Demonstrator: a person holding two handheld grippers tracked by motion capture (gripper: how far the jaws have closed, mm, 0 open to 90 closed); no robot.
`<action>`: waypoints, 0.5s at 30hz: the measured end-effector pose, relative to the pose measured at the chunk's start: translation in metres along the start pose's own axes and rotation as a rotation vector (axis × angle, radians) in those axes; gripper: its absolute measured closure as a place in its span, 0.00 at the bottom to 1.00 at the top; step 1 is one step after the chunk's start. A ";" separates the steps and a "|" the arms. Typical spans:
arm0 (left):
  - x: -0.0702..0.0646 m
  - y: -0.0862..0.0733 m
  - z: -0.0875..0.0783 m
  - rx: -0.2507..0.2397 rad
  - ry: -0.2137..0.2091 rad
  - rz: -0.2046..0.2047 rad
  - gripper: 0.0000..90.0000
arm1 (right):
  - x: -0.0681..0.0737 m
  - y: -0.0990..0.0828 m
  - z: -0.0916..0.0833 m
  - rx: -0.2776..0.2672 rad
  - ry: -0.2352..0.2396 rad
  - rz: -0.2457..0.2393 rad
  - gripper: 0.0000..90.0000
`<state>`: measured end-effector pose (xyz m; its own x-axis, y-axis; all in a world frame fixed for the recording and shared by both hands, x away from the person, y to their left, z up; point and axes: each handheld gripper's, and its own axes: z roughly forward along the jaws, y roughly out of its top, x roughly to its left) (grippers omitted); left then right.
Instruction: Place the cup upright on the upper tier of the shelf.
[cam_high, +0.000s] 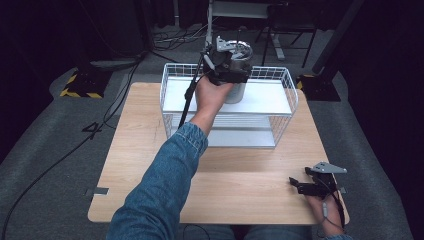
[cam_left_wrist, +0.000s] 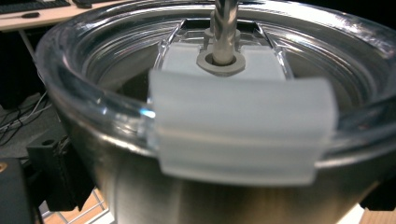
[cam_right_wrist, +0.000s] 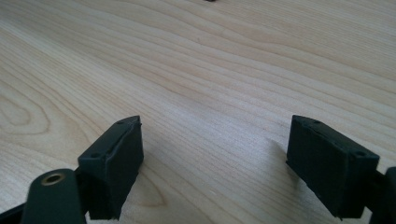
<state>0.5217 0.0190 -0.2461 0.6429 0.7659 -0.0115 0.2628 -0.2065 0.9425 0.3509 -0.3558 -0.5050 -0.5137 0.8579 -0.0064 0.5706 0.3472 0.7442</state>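
Item: steel tumbler (cam_high: 235, 92) with clear lid (cam_left_wrist: 219, 70) and metal straw (cam_left_wrist: 224, 32). It stands upright, long axis vertical, over the white top shelf (cam_high: 265, 100) of the wire rack (cam_high: 287, 95) at the far side of the table, toward the shelf's left-middle. Whether its base is down on the shelf or just above it, you cannot tell from the high view.

Holder: your left gripper (cam_high: 229, 62), clamped on the tumbler at its upper part. In the left gripper view the lid's frosted tab (cam_left_wrist: 243, 130) sits dead centre and very close, with the black jaws showing at either side of the steel wall, so the grip is across the body just under the rim.

Key relation: the tumbler lies straight ahead of your left gripper, between its jaws, and directly above the shelf. The coming move is judged to run along the tumbler's own axis, straight down to seat it or straight up to lift it off. Keep it plumb; a tilt would swing the straw and could tip the base on the shelf edge.

Reserve: your right gripper (cam_high: 307, 187), jaws spread and holding nothing, rests low over the wooden table (cam_high: 145, 150) at the near right corner, well apart from the rack. The left hand is the nearer by far.
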 end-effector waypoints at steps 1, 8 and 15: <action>0.000 -0.001 0.000 -0.007 0.001 0.001 0.04 | 0.000 0.000 0.000 0.000 0.000 0.000 0.21; 0.000 -0.003 0.000 -0.019 0.000 0.003 0.04 | 0.000 0.000 0.000 0.000 -0.002 0.000 0.22; 0.000 -0.002 0.001 -0.016 -0.001 0.003 0.04 | 0.001 0.000 -0.001 0.002 -0.001 0.005 0.22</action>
<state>0.5219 0.0194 -0.2483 0.6443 0.7647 -0.0087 0.2491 -0.1991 0.9478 0.3500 -0.3556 -0.5048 -0.5099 0.8602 -0.0036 0.5745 0.3437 0.7428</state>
